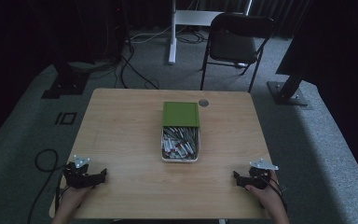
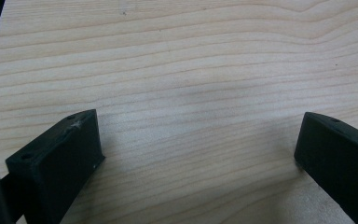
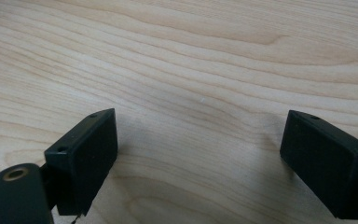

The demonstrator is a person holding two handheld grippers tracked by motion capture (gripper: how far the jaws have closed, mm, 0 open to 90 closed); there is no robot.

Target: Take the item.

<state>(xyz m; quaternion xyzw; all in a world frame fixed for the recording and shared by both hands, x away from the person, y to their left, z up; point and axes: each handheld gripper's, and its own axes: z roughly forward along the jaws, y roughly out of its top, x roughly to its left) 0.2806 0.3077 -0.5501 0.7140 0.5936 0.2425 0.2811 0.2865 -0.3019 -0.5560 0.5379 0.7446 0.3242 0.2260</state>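
A white box [image 1: 180, 158] full of several small tubes stands at the middle of the wooden table [image 1: 121, 140], its green lid [image 1: 181, 114] hinged back on the far side. My left gripper [image 1: 103, 173] rests at the table's near left corner, held by a hand. In the left gripper view that gripper [image 2: 198, 142] is open over bare wood. My right gripper [image 1: 236, 177] rests at the near right corner. In the right gripper view it [image 3: 200, 137] is open too, with nothing between the jaws.
A small round grey disc [image 1: 203, 102] lies on the table just behind the box. A black folding chair [image 1: 235, 44] stands beyond the far edge. Cables [image 1: 44, 161] run on the grey carpet at the left.
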